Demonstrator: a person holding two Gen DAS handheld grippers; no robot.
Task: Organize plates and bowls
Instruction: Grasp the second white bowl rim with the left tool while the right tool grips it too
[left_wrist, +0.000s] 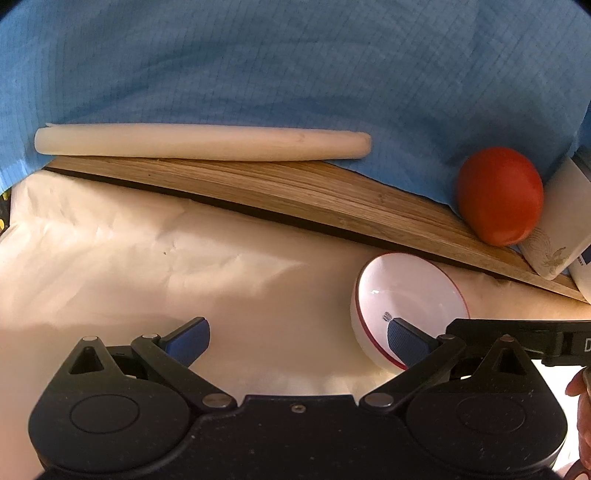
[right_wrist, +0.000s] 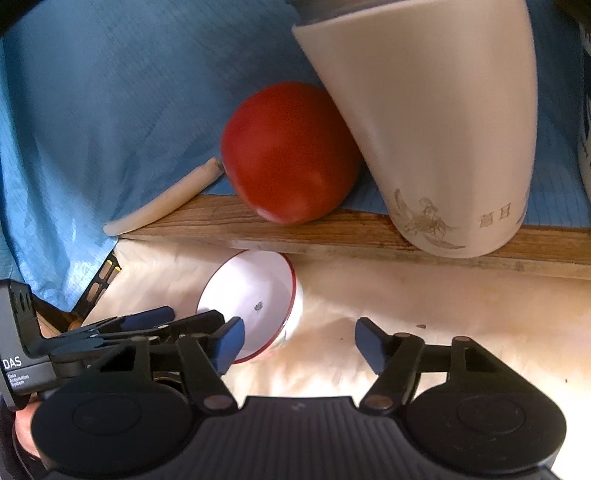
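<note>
1. Blue cloth: gridded fabric covering the rear area.
2. Wooden board: lies along the cloth's front edge.
3. White roll: lies lengthwise just behind the board.
4. Red tomato: rests on the board, touching the cream tumbler.
5. Cream tumbler: tilted, printed motif near its base.
6. Cream paper: creased sheet covering the tabletop in front.

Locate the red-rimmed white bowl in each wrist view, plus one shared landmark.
Left wrist: red-rimmed bowl sits lower right, on the pale paper, partly behind the hand-held gripper's right finger.
Right wrist: the bowl sits centre, slightly left, beside the hand-held gripper's left finger.
Shared landmark: the red tomato on the wooden board, just beyond the bowl.
</note>
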